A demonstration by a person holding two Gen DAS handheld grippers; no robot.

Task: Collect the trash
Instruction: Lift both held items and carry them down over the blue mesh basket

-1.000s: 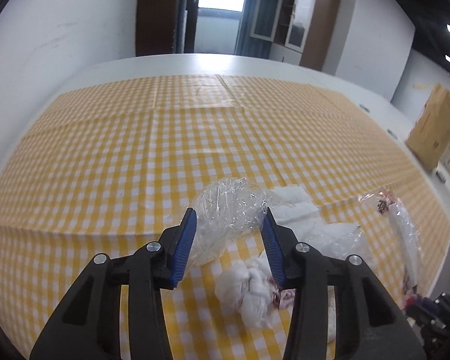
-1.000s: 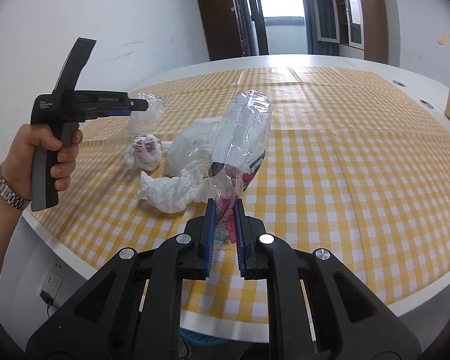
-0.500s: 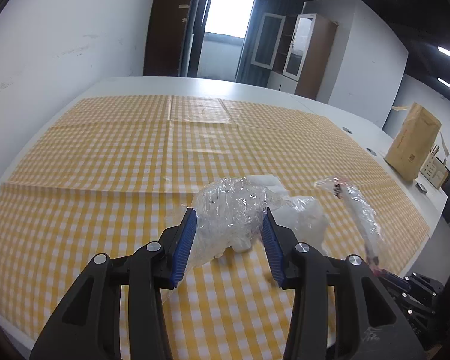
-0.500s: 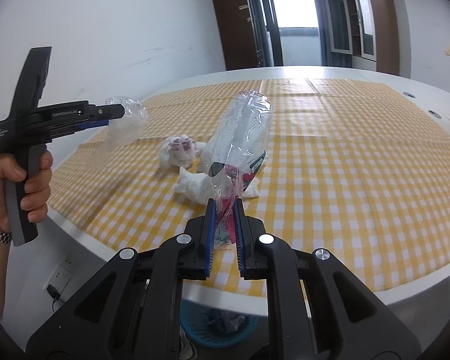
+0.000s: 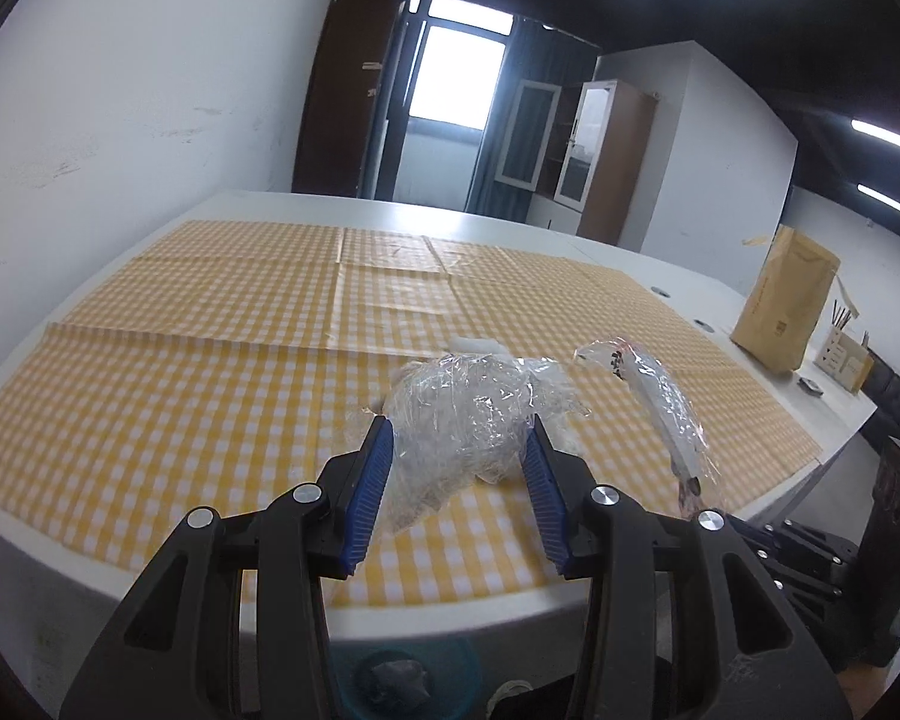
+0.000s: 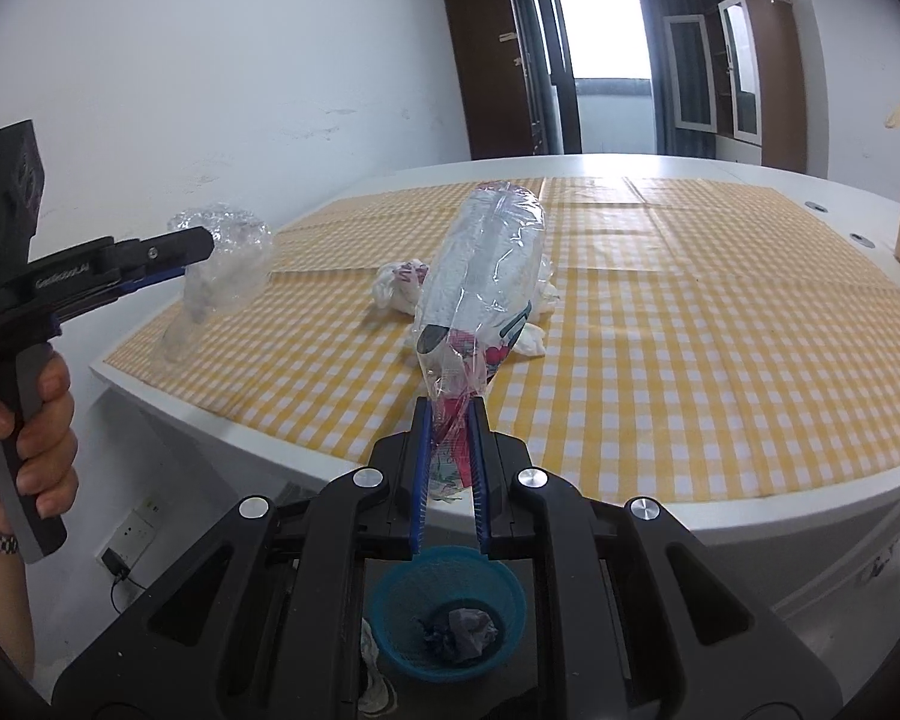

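Observation:
My left gripper point(image 5: 457, 443) is shut on a crumpled clear plastic wrap point(image 5: 456, 420), held up over the table's near edge; the same gripper point(image 6: 201, 246) and wrap point(image 6: 225, 264) show at the left of the right wrist view, held by a hand point(image 6: 27, 420). My right gripper point(image 6: 450, 414) is shut on the end of a long clear plastic bag with red print point(image 6: 486, 264), which sticks up and away; that bag point(image 5: 660, 402) also shows at the right of the left wrist view. Crumpled white tissues point(image 6: 402, 288) lie on the yellow checked tablecloth point(image 6: 660, 324). A blue basket point(image 6: 447, 612) holding trash stands on the floor below.
A brown paper bag point(image 5: 786, 306) and a small box point(image 5: 843, 354) stand on the white table's far right. A wall socket with a plug point(image 6: 129, 540) sits low on the left wall. Cabinets and a doorway are at the back.
Both grippers have drawn back from the table toward its near edge, carrying the wrap and the bag. The tissues stayed on the cloth, and the blue basket has come into view below.

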